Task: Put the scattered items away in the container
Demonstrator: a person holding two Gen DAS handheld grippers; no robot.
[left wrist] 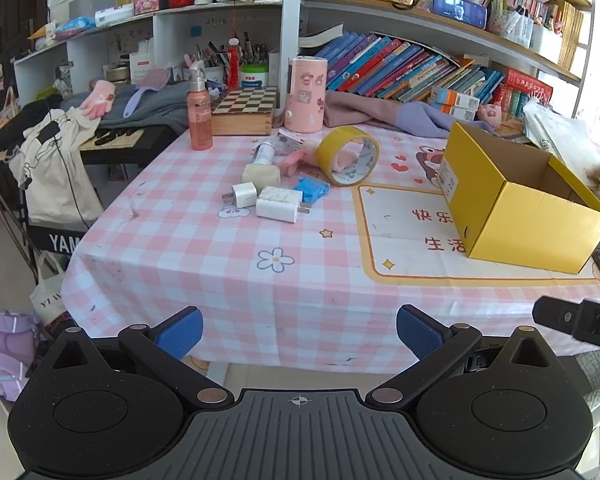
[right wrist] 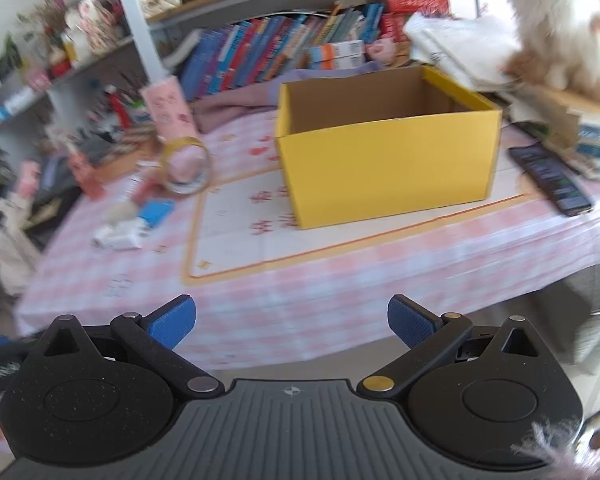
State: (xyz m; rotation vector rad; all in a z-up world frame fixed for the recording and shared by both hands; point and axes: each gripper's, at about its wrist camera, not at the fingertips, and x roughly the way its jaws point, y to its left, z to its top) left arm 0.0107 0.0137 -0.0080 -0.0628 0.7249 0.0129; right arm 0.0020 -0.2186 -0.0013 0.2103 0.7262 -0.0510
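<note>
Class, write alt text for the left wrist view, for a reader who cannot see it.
An open left gripper hovers at the near edge of a pink checked table. An open yellow box sits to the right. A cluster of small items lies mid-table: a roll of yellow tape, two white chargers and a blue packet.

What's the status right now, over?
Left gripper open, right gripper open, both empty. Yellow box empty; tape roll, chargers still scattered. Path clear.
</note>
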